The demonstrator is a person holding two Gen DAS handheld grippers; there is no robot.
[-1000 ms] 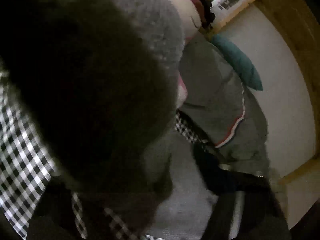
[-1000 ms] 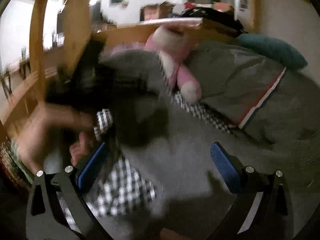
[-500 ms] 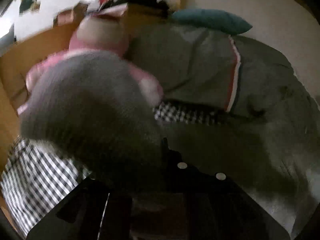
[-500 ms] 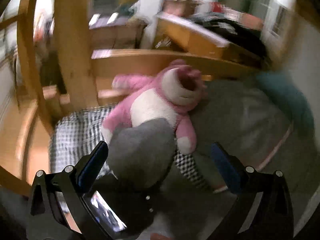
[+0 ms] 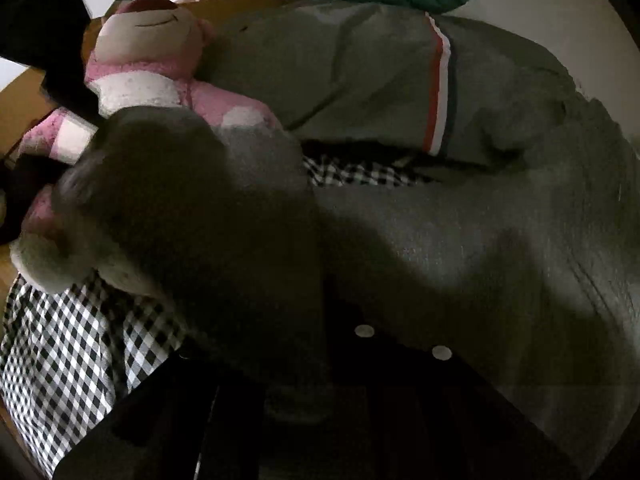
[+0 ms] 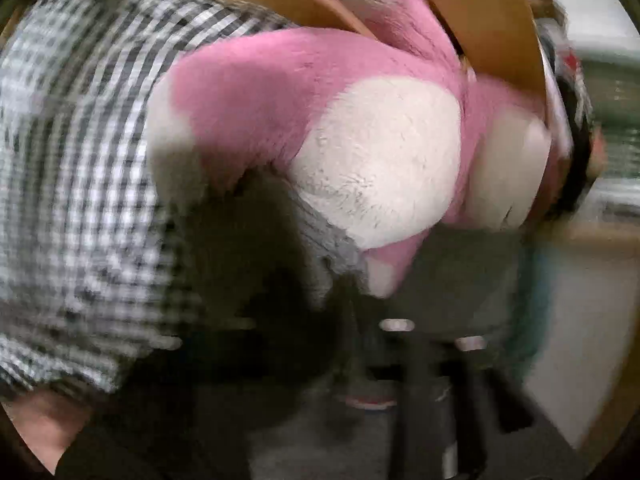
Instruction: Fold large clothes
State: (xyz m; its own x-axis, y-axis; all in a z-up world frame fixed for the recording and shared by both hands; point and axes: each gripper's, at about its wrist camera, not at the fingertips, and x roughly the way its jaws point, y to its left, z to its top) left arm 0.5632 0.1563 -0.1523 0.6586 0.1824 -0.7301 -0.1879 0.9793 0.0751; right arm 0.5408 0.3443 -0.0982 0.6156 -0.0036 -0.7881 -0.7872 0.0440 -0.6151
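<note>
Both grippers look clenched on the grey garment: left gripper (image 5: pixel 320 360) under a bunched fold (image 5: pixel 192 216) at nine o'clock, right gripper (image 6: pixel 360 360) blurred, its grip less certain. The rest lies spread toward three o'clock. Risk: the lifted cloth may snag the pink plush bear (image 6: pixel 320 128) and drag it across the checked sheet (image 5: pixel 60 340).
</note>
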